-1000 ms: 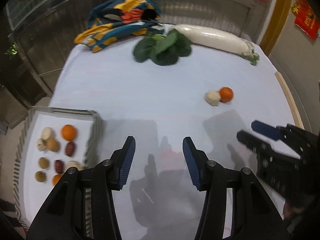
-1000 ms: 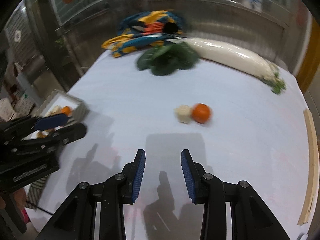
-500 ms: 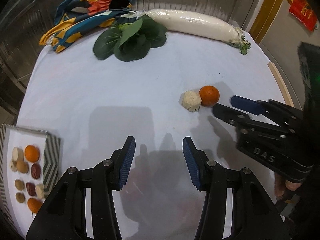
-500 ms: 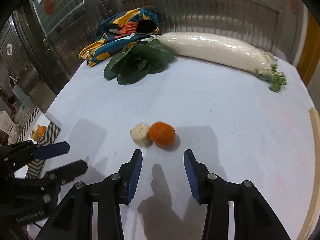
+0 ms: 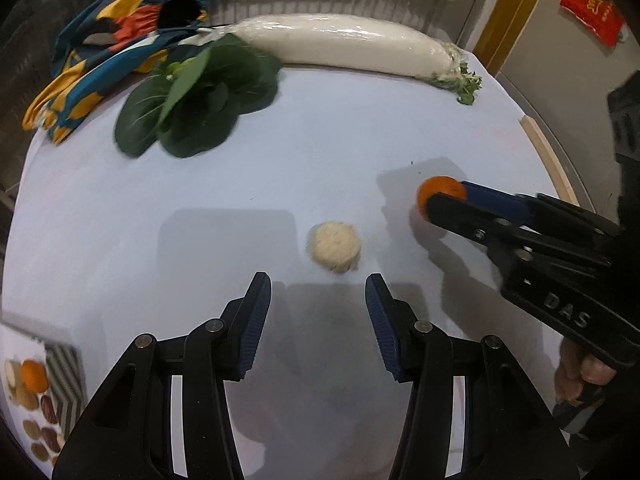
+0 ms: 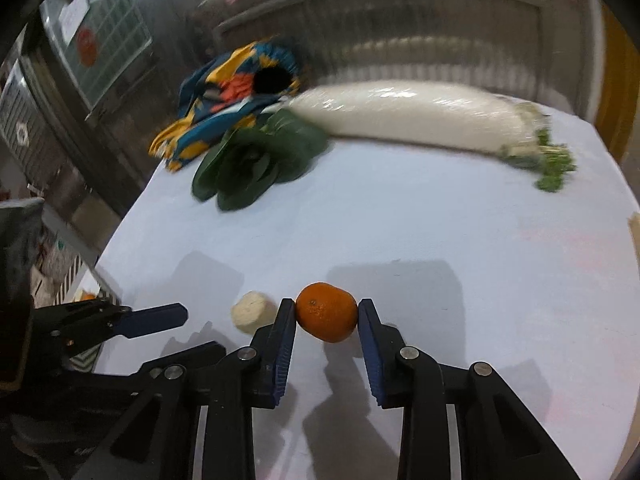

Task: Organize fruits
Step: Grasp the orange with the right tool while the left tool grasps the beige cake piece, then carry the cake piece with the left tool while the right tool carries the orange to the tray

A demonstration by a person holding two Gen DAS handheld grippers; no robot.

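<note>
One orange (image 6: 327, 312) sits between the two blue pads of the right tool (image 6: 326, 312), which closes on it from both sides, each pad touching the fruit's skin while the fruit rests on the white bench (image 6: 440, 216). Just beside it, on the left, lies one pale, rough-skinned round fruit (image 6: 250, 312), apart from the pads. From the left wrist view that same pale fruit (image 5: 335, 246) lies just ahead of the left tool (image 5: 318, 308), whose two fingers stand wide apart with nothing between them; the orange (image 5: 438, 192) shows to the right, partly hidden behind the right tool (image 5: 444, 200). At the far side of the bench lie one long white radish (image 5: 344, 42) wrapped in clear film, with green tops at its right end, one bunch of dark leafy greens (image 5: 200, 100) just beside the radish's left end, and one crumpled cloth (image 5: 116, 52) in blue, yellow and orange behind the greens. At the lower left edge of the left wrist view, one tray (image 5: 66, 364) with a striped rim holds a cluster of small fruits: one orange one and several brown, dark red and pale ones, too blurred and cropped to count exactly. One red paper decoration (image 5: 592, 8) hangs on the wall at the upper right.
</note>
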